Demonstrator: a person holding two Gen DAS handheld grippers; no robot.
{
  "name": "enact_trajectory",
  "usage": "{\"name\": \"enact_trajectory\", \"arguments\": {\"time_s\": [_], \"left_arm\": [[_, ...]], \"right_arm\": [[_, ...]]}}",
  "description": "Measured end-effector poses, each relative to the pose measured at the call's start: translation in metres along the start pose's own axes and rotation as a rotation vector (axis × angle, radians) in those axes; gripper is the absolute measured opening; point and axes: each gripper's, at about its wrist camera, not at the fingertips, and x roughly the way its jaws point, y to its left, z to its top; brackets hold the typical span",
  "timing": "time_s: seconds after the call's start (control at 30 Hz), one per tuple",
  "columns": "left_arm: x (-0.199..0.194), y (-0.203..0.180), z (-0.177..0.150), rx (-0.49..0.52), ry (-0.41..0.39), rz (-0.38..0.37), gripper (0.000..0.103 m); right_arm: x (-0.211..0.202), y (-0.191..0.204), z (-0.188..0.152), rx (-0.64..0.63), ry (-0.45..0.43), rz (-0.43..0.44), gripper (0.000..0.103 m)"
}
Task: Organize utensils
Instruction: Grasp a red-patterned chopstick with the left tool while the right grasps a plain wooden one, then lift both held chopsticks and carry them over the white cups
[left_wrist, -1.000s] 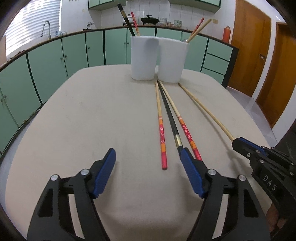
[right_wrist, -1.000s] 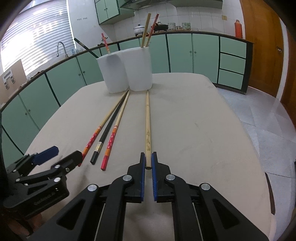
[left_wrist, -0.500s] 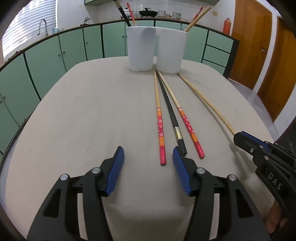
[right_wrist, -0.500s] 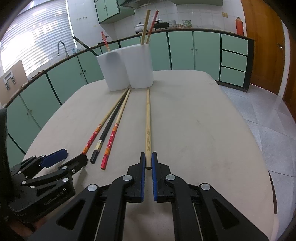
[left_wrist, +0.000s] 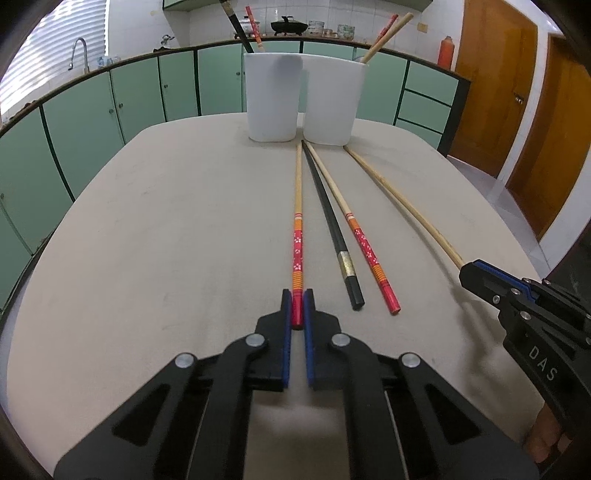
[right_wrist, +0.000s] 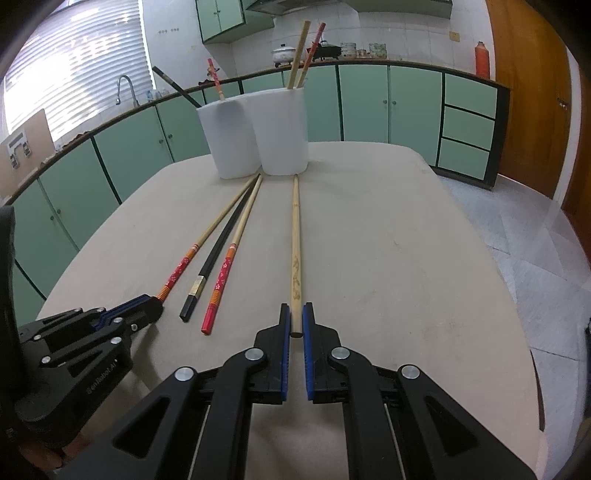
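- The left tool (left_wrist: 297, 306) is clamped on the near, red-painted butt of a red-patterned chopstick (left_wrist: 297, 236), which lies flat on the bench (left_wrist: 147, 240) with its thin tip pointing at the two white cups (left_wrist: 272, 96) at the far end.
- The right tool (right_wrist: 296, 321) is clenched on the near end of a plain bamboo chopstick (right_wrist: 295, 236), also lying flat and aimed at the right-hand cup (right_wrist: 280, 129).
- Between the two held sticks lie a black chopstick (left_wrist: 330, 225) and a second red-patterned chopstick (left_wrist: 360, 240), close together; their far tips converge just before the cups.
- Judged by look, the sticks are light, stiff and thin. Lacquered ends are probably slick, so a grip at the very butt may let the stick pivot or droop when it is raised; the hold sits well away from the middle, so the long free end will swing.
- Each cup already holds a few chopsticks leaning against the rim, which narrows the free opening. The cups stand touching each other and may tip if a stick strikes the rim sideways.
- Open room: the bench is bare to the left of the left tool and to the right of the bamboo stick. The near edge lies out of view behind the tools; the right edge drops to the tiled floor (right_wrist: 535, 240).
- The two tools sit near each other, so lifting both at once risks crossing the sticks.
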Motion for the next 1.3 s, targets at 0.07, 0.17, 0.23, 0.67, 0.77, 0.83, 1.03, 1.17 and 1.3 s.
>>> {"name": "enact_trajectory", "arguments": {"time_s": [0.07, 0.17, 0.23, 0.67, 0.77, 0.83, 1.03, 1.17, 1.3], "left_arm": [[-0.003, 0.001, 0.0, -0.007, -0.01, 0.004, 0.005], [-0.013, 0.0, 0.003, 0.015, -0.045, 0.025, 0.005], [-0.021, 0.001, 0.006, 0.029, -0.067, 0.035, 0.005], [-0.087, 0.009, 0.05, 0.041, -0.245, 0.038, 0.005], [-0.103, 0.009, 0.065, 0.04, -0.295, 0.025, 0.005], [-0.111, 0.009, 0.074, 0.042, -0.319, 0.015, 0.005], [-0.128, 0.007, 0.096, 0.05, -0.369, -0.018, 0.005], [-0.132, 0.006, 0.107, 0.061, -0.389, -0.029, 0.005], [-0.132, 0.007, 0.118, 0.064, -0.394, -0.044, 0.005]], "right_arm": [[-0.003, -0.001, 0.002, -0.003, -0.005, -0.004, 0.007], [-0.008, -0.001, 0.006, -0.002, -0.019, -0.006, 0.007], [-0.013, -0.002, 0.008, 0.001, -0.028, -0.005, 0.007], [-0.055, -0.006, 0.048, 0.022, -0.139, 0.019, 0.007], [-0.068, -0.006, 0.063, 0.022, -0.175, 0.03, 0.007], [-0.075, -0.006, 0.072, 0.018, -0.196, 0.034, 0.007], [-0.091, -0.003, 0.099, -0.004, -0.242, 0.051, 0.007], [-0.095, 0.001, 0.112, -0.019, -0.251, 0.057, 0.007], [-0.098, 0.004, 0.128, -0.045, -0.252, 0.053, 0.007]]}}
